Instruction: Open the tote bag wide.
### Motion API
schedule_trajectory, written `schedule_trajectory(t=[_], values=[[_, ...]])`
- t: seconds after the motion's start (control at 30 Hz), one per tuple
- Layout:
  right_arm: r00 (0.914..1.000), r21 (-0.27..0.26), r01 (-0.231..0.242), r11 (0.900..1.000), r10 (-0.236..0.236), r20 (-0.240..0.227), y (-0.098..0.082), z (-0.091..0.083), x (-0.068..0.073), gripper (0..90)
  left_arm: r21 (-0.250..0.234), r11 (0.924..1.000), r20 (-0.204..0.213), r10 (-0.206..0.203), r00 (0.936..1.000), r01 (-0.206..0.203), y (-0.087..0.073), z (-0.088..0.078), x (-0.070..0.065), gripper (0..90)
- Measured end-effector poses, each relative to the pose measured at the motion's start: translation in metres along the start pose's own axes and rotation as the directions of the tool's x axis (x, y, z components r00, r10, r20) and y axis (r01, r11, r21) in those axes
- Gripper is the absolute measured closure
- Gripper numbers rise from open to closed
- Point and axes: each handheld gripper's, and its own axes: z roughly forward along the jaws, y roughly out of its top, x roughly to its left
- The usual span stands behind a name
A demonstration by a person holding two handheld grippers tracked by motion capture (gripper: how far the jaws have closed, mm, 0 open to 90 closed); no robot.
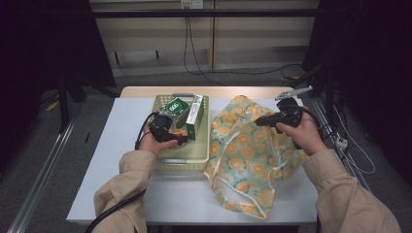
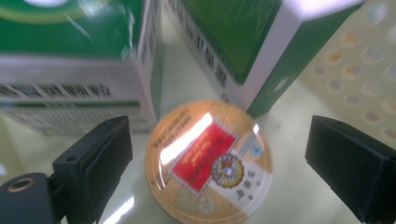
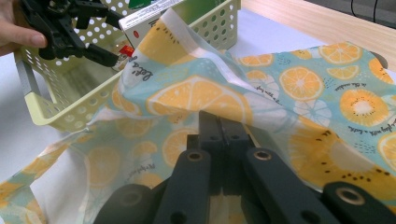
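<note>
A round gold tin (image 2: 208,163) with a red label lies on the floor of a pale yellow perforated basket (image 1: 204,154). My left gripper (image 2: 217,154) reaches into the basket (image 2: 364,60) and is open, one jaw on each side of the tin without touching it. Two green and white boxes (image 2: 70,60) (image 2: 243,37) stand just behind the tin. From above, my left gripper (image 1: 177,128) sits beside those boxes (image 1: 176,105) (image 1: 195,116). A fruit-print cloth bag (image 1: 243,160) lies right of the basket. My right gripper (image 3: 219,126) (image 1: 261,121) is shut on the bag's cloth (image 3: 327,93), which tents up toward it.
The basket (image 3: 51,116) and the bag take up the middle of the white table (image 1: 111,165); a wooden strip (image 1: 145,91) runs along its far edge. A thin grey tool (image 1: 294,92) lies at the far right corner. Cables and a power strip (image 1: 342,142) lie on the floor to the right.
</note>
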Motion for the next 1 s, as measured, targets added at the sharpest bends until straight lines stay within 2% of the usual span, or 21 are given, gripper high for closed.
schedule_trajectory(t=[0.03,0.13,0.17,0.27,0.37,0.43,0.5,0.57,0.63,0.73,0.77,0.97,1.0], values=[[1.0,0.001,0.0,1.0,0.0,0.002,0.0,0.0,0.0,90.0,0.005,1.0,-0.015,0.004,0.9999,-0.004,0.0,0.002,-0.001,7.3],[1.0,0.005,0.001,1.0,-0.001,0.004,0.0,0.0,0.0,90.0,0.042,0.9989,-0.026,0.023,0.9994,-0.022,0.001,0.008,-0.002,8.3],[1.0,0.005,0.002,1.0,-0.002,0.001,0.0,0.0,0.0,90.0,0.05,0.9984,-0.043,0.028,0.9987,-0.025,0.001,0.01,-0.002,8.3],[1.0,0.008,0.005,1.0,-0.005,-0.001,-0.002,0.001,0.001,90.0,0.096,0.9951,-0.04,0.027,0.9988,-0.023,-0.001,0.016,-0.003,11.3],[1.0,0.014,0.008,1.0,-0.008,-0.001,-0.002,0.002,0.001,90.0,0.132,0.9904,-0.048,0.048,0.9977,-0.041,-0.002,0.018,-0.005,13.6],[1.0,0.013,0.007,1.0,-0.007,0.0,-0.003,0.002,0.001,90.0,0.128,0.9915,-0.051,0.031,0.9982,-0.024,-0.002,0.018,-0.005,19.9],[1.0,0.011,0.005,1.0,-0.005,0.0,-0.003,0.002,0.001,90.0,0.14,0.99,-0.06,0.024,0.9979,-0.016,-0.001,0.016,-0.004,20.2],[1.0,0.011,0.002,1.0,-0.002,0.003,-0.003,0.001,0.001,90.0,0.124,0.9921,-0.061,0.027,0.9977,-0.019,0.0,0.014,-0.005,20.3],[1.0,0.008,0.0,1.0,0.0,0.003,-0.004,0.001,0.001,90.0,0.086,0.9963,-0.029,0.006,0.9996,-0.003,0.001,0.009,-0.005,20.4],[1.0,0.009,-0.002,1.0,0.002,0.008,-0.005,0.001,0.0,90.0,0.022,0.9994,-0.019,-0.025,0.9995,0.025,0.005,-0.001,-0.003,20.4],[0.9999,0.007,-0.003,1.0,0.003,0.01,-0.005,0.001,0.0,90.0,0.011,0.9997,-0.017,-0.02,0.9997,0.02,0.006,-0.004,-0.003,20.5],[0.9998,0.01,-0.01,1.0,0.01,0.016,-0.005,0.003,-0.001,90.0,-0.022,0.9996,-0.003,-0.017,0.9998,0.017,0.02,-0.023,-0.005,20.5],[0.9998,0.012,-0.008,1.0,0.007,0.02,-0.005,0.003,0.0,90.0,-0.029,0.9993,0.014,-0.025,0.9996,0.025,0.023,-0.027,-0.006,20.5]])
